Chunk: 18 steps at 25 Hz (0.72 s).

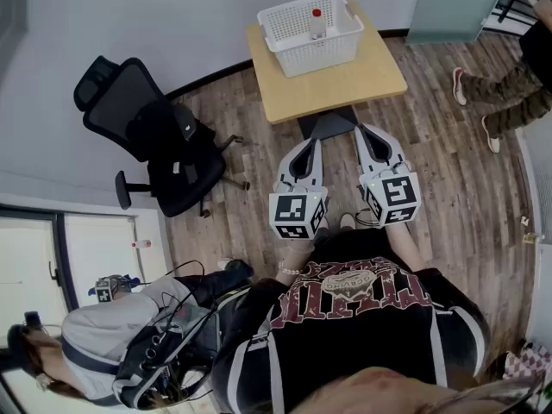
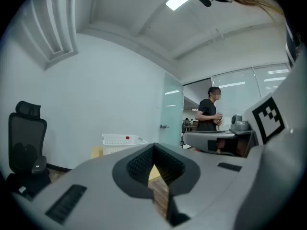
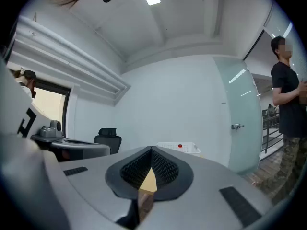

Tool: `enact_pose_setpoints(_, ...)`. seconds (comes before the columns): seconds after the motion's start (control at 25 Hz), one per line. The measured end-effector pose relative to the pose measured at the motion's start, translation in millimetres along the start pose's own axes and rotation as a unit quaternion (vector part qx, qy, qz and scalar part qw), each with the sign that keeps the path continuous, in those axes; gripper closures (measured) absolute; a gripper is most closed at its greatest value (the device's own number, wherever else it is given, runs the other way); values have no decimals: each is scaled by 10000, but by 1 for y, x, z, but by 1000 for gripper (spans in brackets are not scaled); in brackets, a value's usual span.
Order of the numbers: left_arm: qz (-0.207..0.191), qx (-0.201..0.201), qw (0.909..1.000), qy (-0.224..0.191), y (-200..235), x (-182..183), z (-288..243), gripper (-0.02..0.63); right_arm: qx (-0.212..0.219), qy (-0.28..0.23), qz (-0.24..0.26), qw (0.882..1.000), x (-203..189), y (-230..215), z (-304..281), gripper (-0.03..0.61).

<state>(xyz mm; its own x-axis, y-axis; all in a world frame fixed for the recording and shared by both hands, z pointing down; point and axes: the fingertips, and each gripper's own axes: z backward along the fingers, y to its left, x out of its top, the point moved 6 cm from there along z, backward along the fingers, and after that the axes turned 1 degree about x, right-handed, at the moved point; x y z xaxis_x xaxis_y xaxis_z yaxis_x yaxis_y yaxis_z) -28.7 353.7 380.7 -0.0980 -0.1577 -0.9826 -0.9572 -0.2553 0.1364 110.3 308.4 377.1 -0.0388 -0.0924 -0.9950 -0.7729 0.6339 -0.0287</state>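
Closest in, a black printed shirt (image 1: 354,317) fills the bottom of the head view, with a crouched person (image 1: 103,343) off to its left. Just beyond the shirt, the left gripper (image 1: 308,145) and right gripper (image 1: 369,131) are held side by side, near each other but not touching, over the wood floor (image 1: 250,222).

Both point at the near edge of the table (image 1: 345,89). Each gripper view shows its jaws pressed together at the tips. Only the small diamond hollow between the ribbed pads is open, and table wood shows through it. Neither gripper has hold of anything.

Past the table's bare front strip, a white basket (image 1: 297,59) sits at the far edge. A small red-capped bottle (image 1: 317,22) stands upright inside it, towards the back wall of the basket. An office chair (image 1: 155,136) stands well to the left, and a standing person (image 1: 509,93) well to the right.

As I judge it, a good approach keeps both grippers level and parallel, as they are now. The jaws would have to part before anything could sit between the pads. The basket walls rise about the bottle, so I think it is better reached from above than from the front. The light basket may slide if its rim is nudged.
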Motion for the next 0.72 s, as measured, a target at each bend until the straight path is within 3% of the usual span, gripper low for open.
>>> enact_pose_setpoints(0.72,78,76,9999,-28,-28,-2,-23,566,108,-31,-25,9999,0,-35,10,561)
